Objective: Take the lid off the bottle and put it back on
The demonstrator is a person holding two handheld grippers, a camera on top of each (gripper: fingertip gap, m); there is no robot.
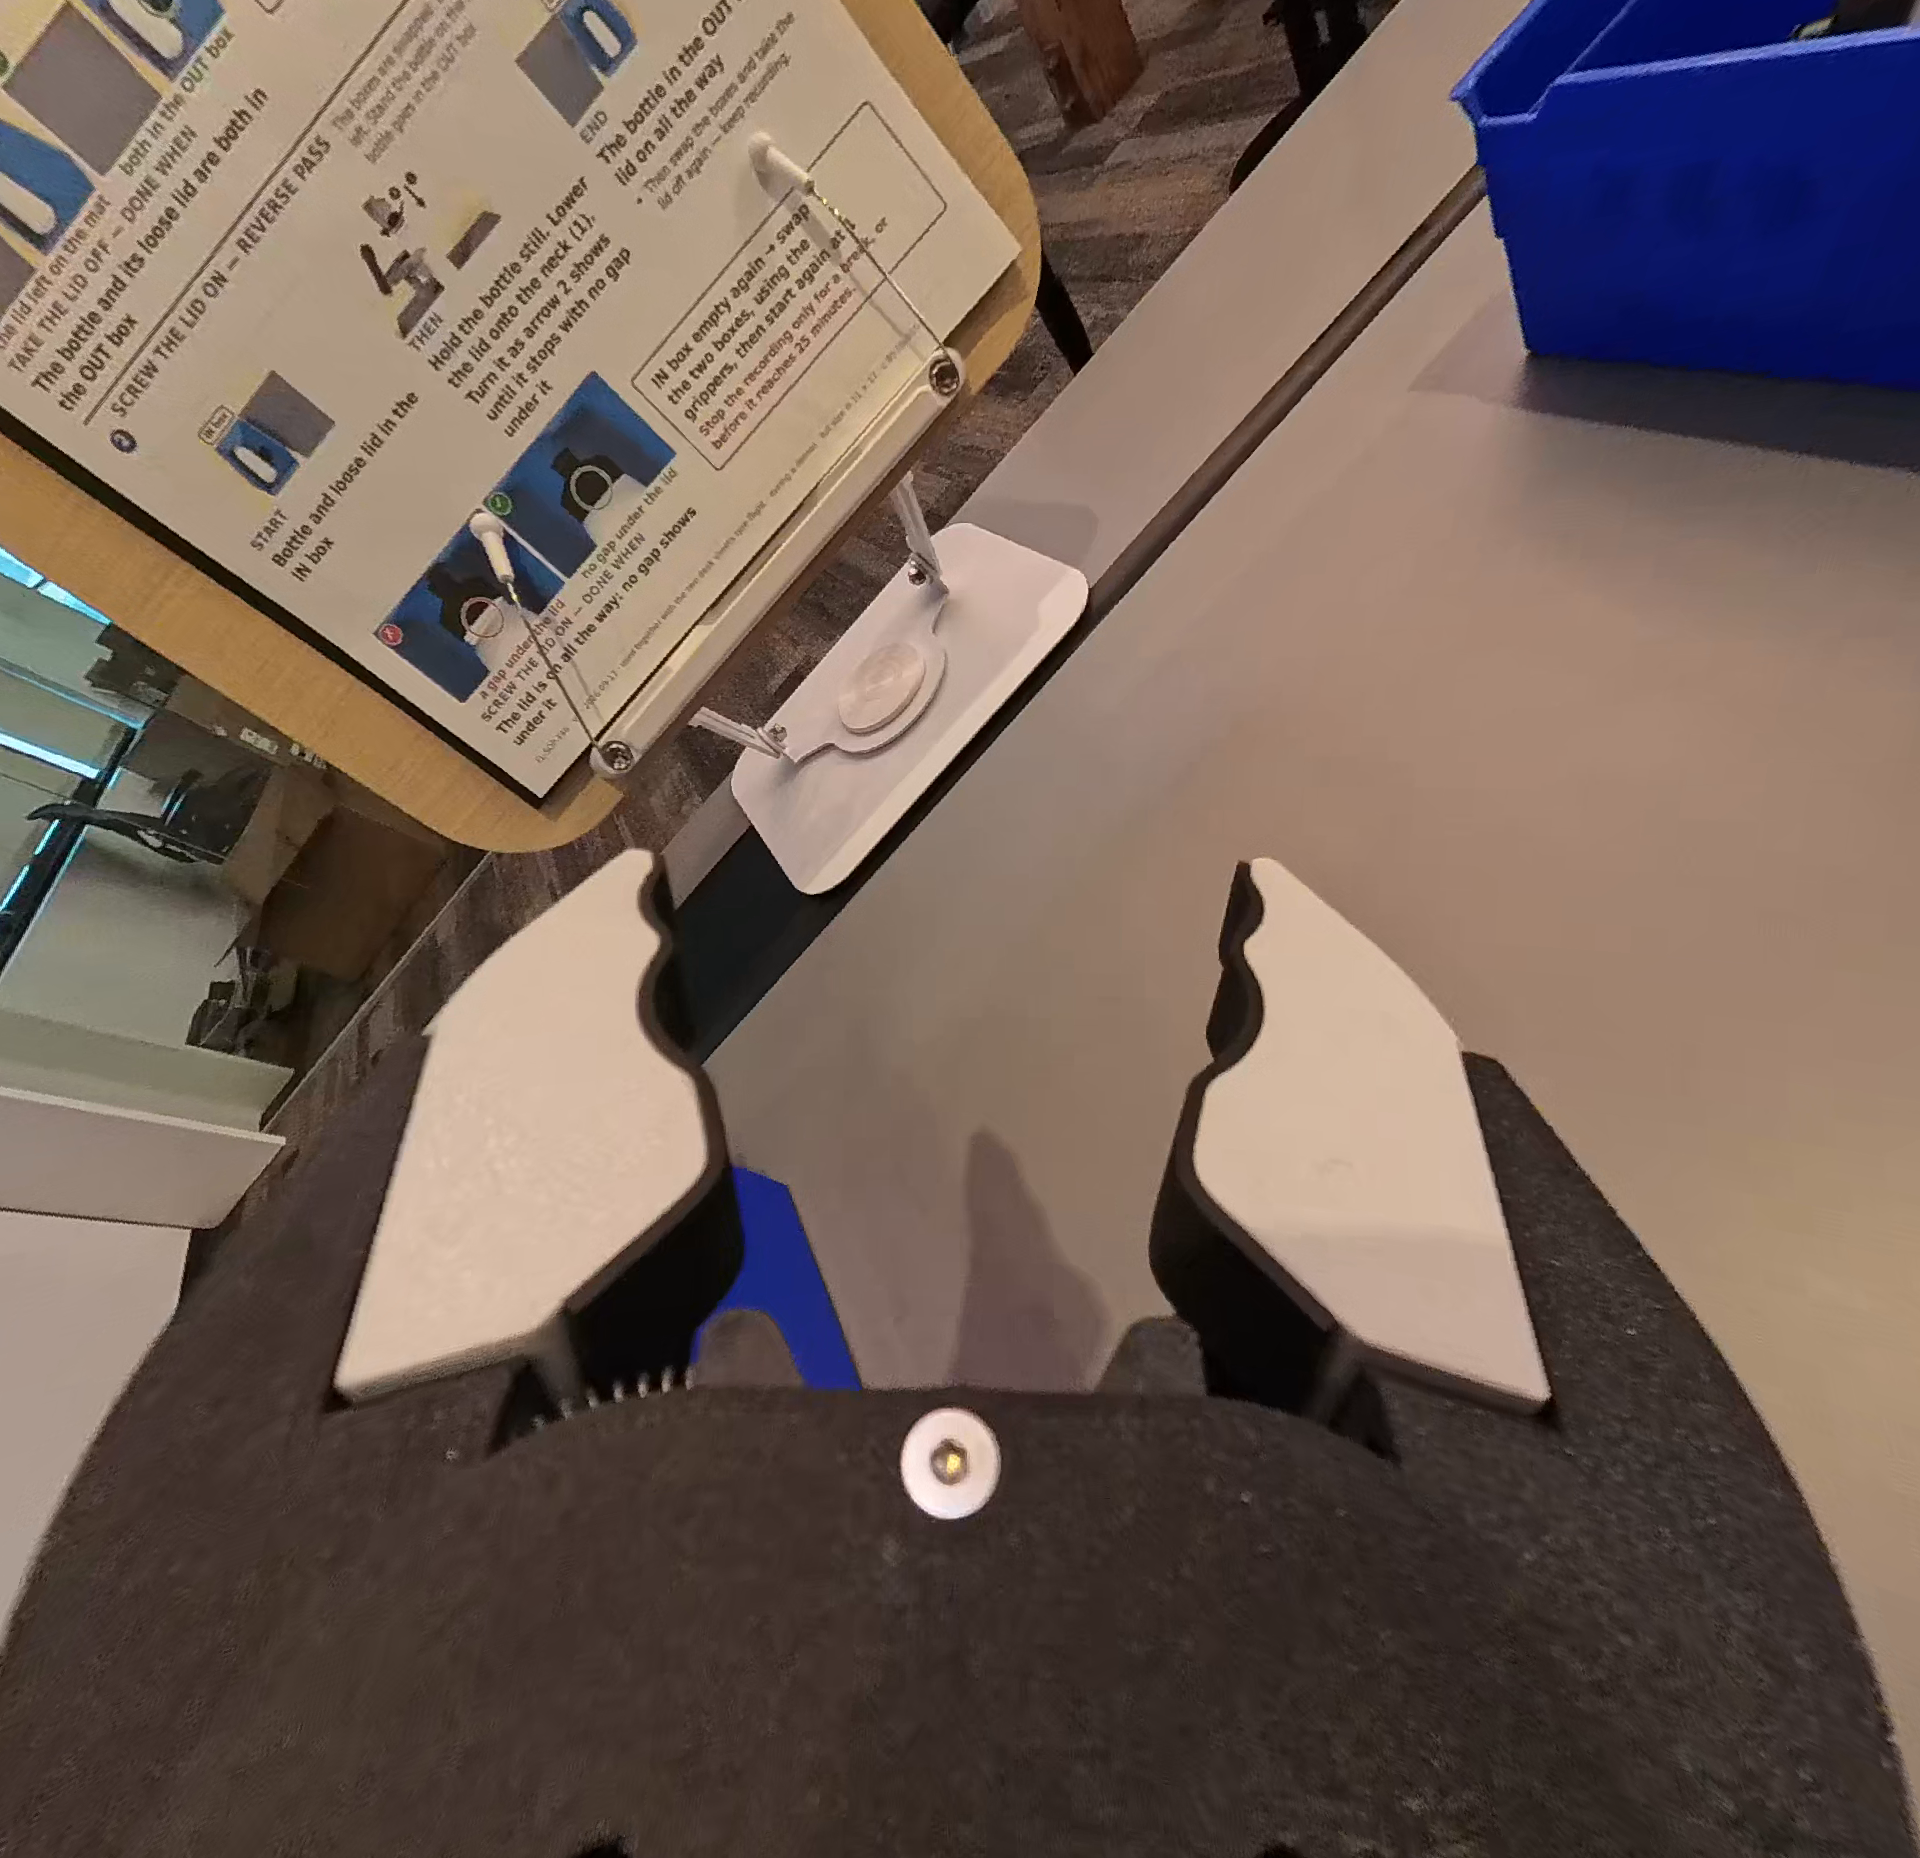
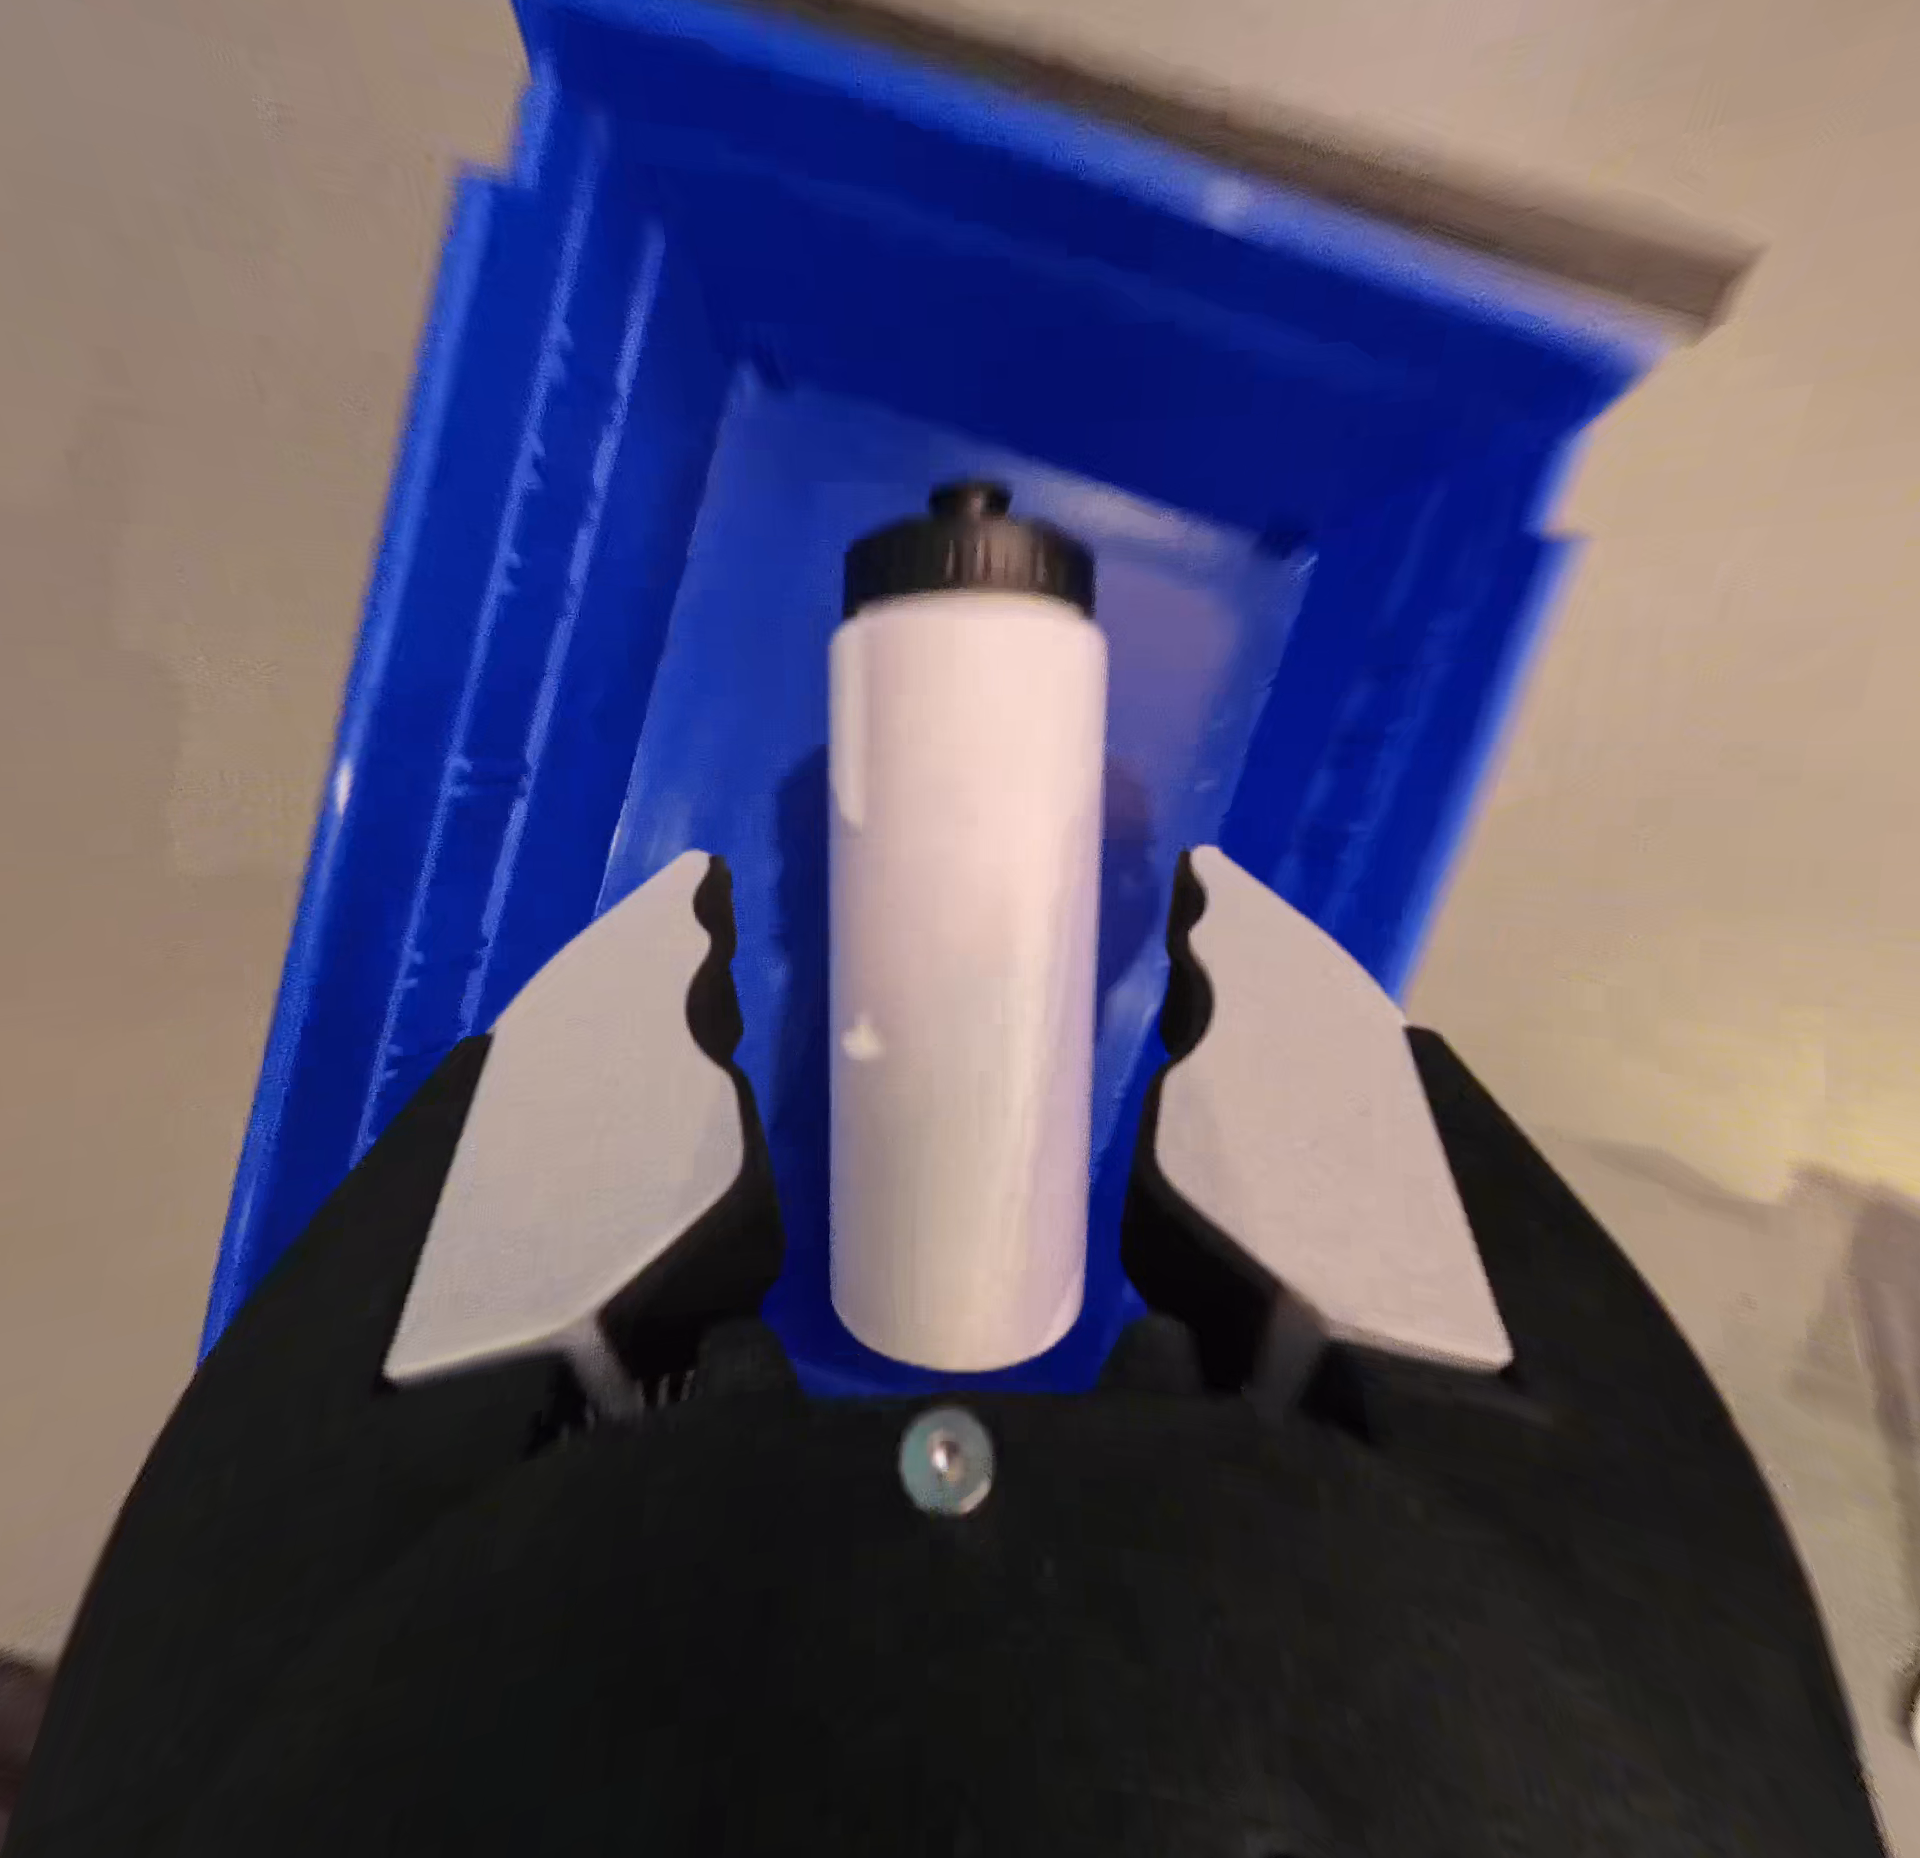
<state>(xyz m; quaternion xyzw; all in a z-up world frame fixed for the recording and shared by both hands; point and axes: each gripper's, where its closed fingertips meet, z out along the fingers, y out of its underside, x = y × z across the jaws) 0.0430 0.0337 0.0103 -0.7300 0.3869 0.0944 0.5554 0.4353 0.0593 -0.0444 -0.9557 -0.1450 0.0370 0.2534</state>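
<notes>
In the right wrist view a white bottle (image 2: 961, 977) with a black lid (image 2: 968, 556) screwed on lies on its side in a blue bin (image 2: 499, 582). My right gripper (image 2: 951, 904) is open above the bin, its fingers on either side of the bottle's lower body with a gap on both sides. The view is blurred. In the left wrist view my left gripper (image 1: 951, 904) is open and empty above the grey table (image 1: 1455, 769). No bottle shows there.
An instruction board (image 1: 468, 302) on a white stand (image 1: 904, 707) stands at the table's far edge. A second blue bin (image 1: 1714, 177) sits at the upper right. A blue corner (image 1: 769, 1278) shows low between the left fingers.
</notes>
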